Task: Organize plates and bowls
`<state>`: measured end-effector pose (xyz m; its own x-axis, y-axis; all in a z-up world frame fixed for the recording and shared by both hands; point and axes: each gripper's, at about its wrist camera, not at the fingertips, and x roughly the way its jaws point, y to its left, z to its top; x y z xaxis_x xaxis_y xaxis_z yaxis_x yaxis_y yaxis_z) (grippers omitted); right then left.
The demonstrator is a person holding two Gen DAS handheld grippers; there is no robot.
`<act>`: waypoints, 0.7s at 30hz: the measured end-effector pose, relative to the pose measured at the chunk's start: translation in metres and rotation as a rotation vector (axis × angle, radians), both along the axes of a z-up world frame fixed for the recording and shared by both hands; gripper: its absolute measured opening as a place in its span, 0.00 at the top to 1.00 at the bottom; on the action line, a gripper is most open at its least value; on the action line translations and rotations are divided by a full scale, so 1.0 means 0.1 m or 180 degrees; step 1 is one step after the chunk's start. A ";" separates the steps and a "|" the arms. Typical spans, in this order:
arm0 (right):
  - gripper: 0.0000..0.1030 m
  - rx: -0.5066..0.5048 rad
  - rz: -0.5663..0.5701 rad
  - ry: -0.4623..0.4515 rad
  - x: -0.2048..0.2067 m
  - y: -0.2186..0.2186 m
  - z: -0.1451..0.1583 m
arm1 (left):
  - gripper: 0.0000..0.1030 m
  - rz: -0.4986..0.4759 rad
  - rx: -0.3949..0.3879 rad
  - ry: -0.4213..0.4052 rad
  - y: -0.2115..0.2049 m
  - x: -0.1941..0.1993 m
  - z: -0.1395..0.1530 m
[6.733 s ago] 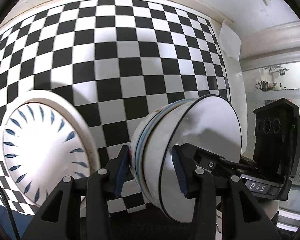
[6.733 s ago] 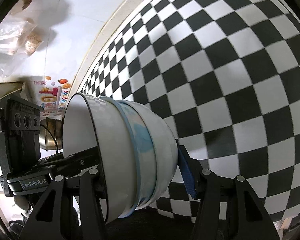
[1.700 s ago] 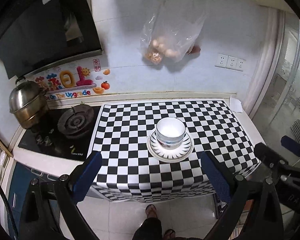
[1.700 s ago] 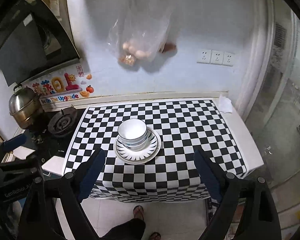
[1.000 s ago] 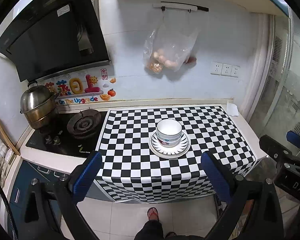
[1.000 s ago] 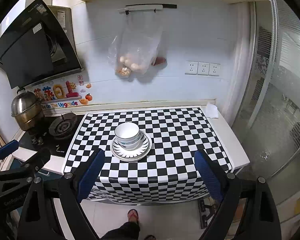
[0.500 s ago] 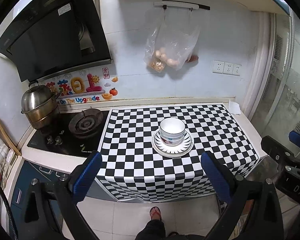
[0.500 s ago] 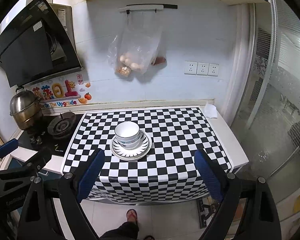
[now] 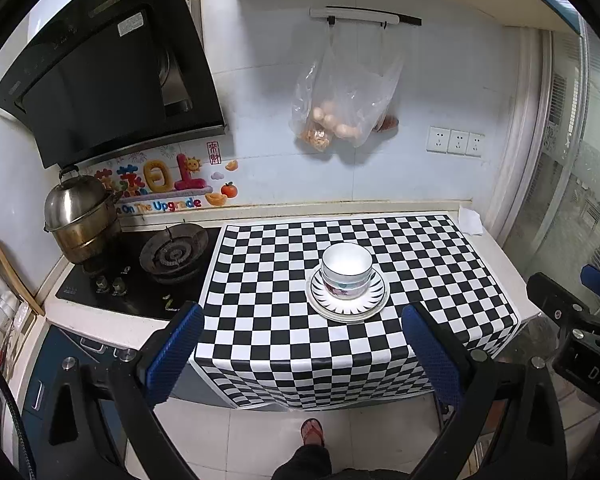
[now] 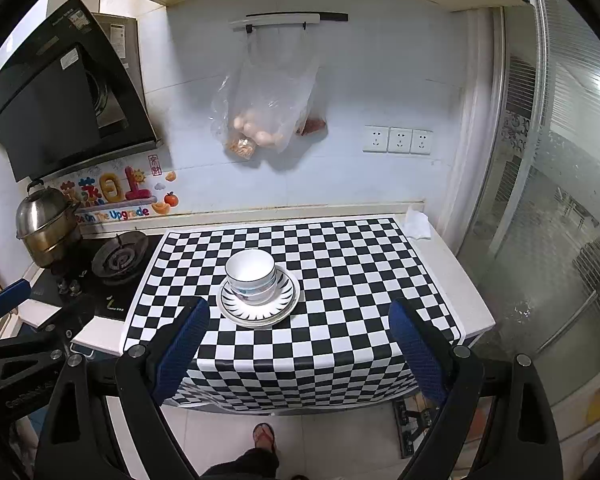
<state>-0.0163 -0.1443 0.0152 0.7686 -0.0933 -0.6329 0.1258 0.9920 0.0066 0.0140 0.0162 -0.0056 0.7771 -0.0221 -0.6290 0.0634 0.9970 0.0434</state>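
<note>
The stacked bowls (image 9: 346, 271) sat on the plate (image 9: 347, 300) mid-tabletop (image 9: 440, 264). Both tools, left (image 9: 302, 350) and right (image 10: 298, 344), hung wide apart, empty. Glazed ceramic looked heavy, slick, breakable; best pinched at the rim.

Person cut off by the bottom edge, only a sandalled foot (image 9: 313, 432) and dark trouser leg showing, lower bowls (image 10: 256, 294) mostly hidden by the top one, their count unclear, plastic bag (image 9: 340, 108) contents too blurred to name, right claw (image 9: 596, 300) cut by the left view's edge.
</note>
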 end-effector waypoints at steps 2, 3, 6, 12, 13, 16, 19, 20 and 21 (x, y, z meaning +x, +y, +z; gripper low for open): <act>0.10 -0.0007 0.0001 -0.0006 0.00 -0.01 0.00 | 0.02 0.0009 0.0005 -0.0005 -0.01 0.00 0.00; 0.10 -0.0002 0.0003 -0.0008 0.00 -0.01 0.00 | 0.02 0.0014 0.0005 -0.0005 -0.01 0.00 0.01; 0.10 0.0003 0.0006 -0.0015 0.00 -0.03 0.00 | 0.02 0.0019 0.0016 -0.0002 -0.01 0.01 0.01; 0.10 0.0006 0.0008 -0.0012 0.00 -0.03 0.01 | 0.02 0.0028 0.0015 -0.0008 -0.01 0.02 0.02; 0.10 0.0002 0.0009 -0.0009 0.00 -0.03 0.00 | 0.02 0.0030 0.0020 -0.0009 -0.01 0.02 0.02; 0.10 0.0004 0.0009 -0.0004 0.01 -0.04 0.00 | 0.02 0.0032 0.0013 0.0001 -0.02 0.01 0.02; 0.10 -0.0004 -0.0005 0.0005 0.01 -0.04 0.00 | 0.02 0.0031 0.0017 0.0008 -0.04 0.02 0.02; 0.10 0.0003 -0.0007 0.0013 0.02 -0.05 -0.01 | 0.02 0.0030 0.0017 0.0006 -0.04 0.02 0.02; 0.10 0.0004 -0.0014 0.0018 0.03 -0.06 -0.01 | 0.02 0.0031 0.0019 0.0007 -0.04 0.02 0.02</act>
<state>-0.0136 -0.1499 0.0138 0.7645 -0.0957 -0.6374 0.1302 0.9915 0.0073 0.0159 0.0121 -0.0037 0.7759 -0.0108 -0.6308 0.0538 0.9973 0.0491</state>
